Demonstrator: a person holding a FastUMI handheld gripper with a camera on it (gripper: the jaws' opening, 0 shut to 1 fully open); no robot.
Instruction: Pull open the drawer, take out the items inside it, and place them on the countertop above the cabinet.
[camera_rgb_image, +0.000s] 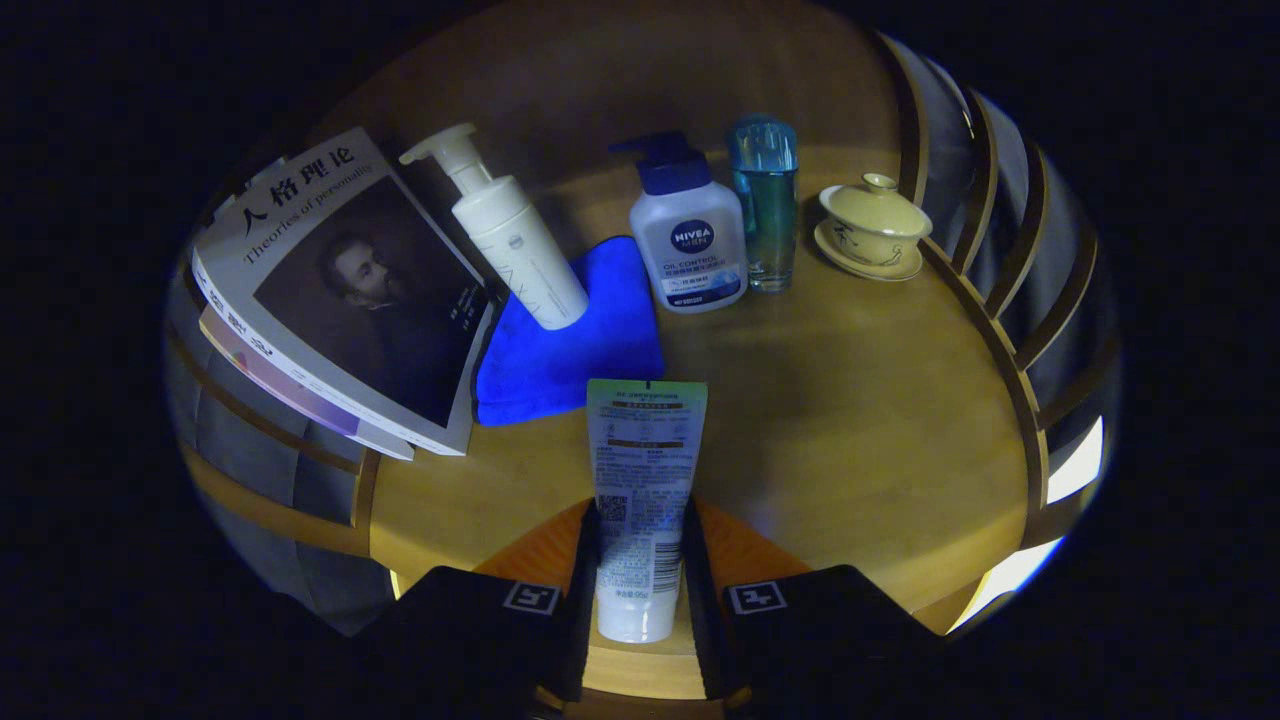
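The tube (642, 500) is squeezed between both fingers of the gripper (640, 585), over the countertop (850, 420). Set it down gently on bare wood (beside the blue cloth (570, 350)), then let go.

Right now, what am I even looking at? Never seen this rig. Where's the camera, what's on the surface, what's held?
It is a handheld two-finger gripper that a person carries, not a robot arm. The camera rides on it and looks forward along the fingers. The jaws are shut on a white tube, gripping it near its cap end. Beyond lies a wooden countertop. On it: a blue cloth, a white pump bottle leaning over the cloth, a blue-capped pump bottle, a clear bottle of blue liquid, a lidded cup on a saucer, and stacked books.
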